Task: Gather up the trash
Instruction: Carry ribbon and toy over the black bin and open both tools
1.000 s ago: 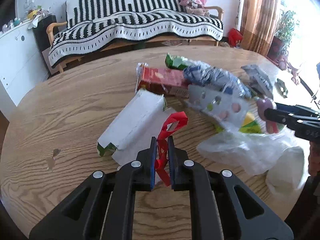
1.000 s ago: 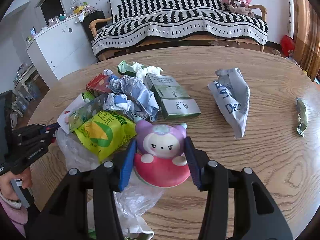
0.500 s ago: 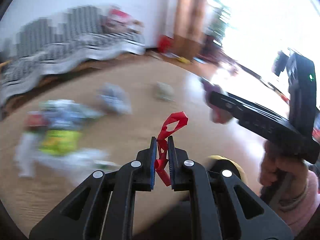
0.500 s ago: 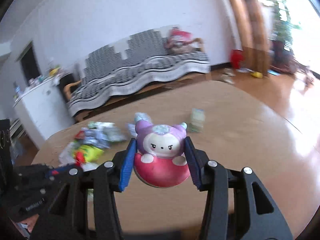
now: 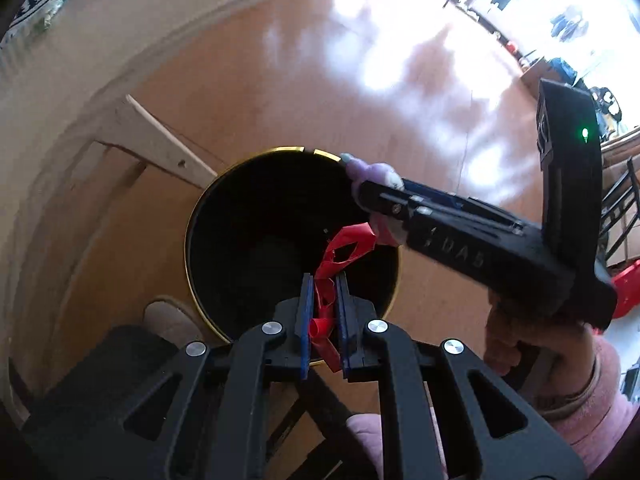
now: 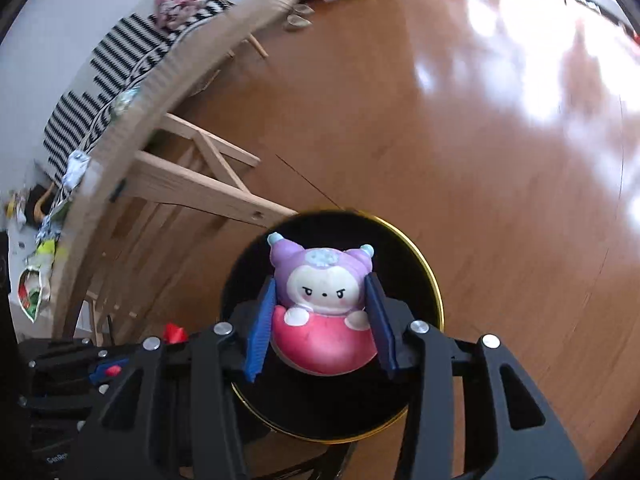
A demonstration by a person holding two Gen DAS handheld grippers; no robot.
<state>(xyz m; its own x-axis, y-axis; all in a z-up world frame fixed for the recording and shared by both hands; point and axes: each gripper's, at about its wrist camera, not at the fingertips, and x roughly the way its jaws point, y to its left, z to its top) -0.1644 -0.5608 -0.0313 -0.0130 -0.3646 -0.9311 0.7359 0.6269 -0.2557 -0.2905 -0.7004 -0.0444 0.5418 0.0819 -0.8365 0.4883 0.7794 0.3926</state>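
Observation:
A round black bin with a gold rim [image 5: 224,184] [image 6: 430,276] stands on the wooden floor below both grippers. My left gripper [image 5: 324,284] is shut on a crumpled red ribbon [image 5: 340,252] and holds it over the bin's mouth. My right gripper [image 6: 320,288] is shut on a purple and pink squishy toy [image 6: 320,300], also over the bin. In the left wrist view the right gripper [image 5: 372,192] reaches in from the right with the toy at its tip.
The round wooden table's edge [image 6: 132,120] and its leg struts [image 6: 200,192] rise at the left, with wrappers [image 6: 38,272] on top. A striped sofa [image 6: 100,80] stands behind. Shiny wooden floor [image 6: 520,160] spreads to the right.
Both grippers have swung away from the table and down over the black bin, still holding the ribbon and the toy.

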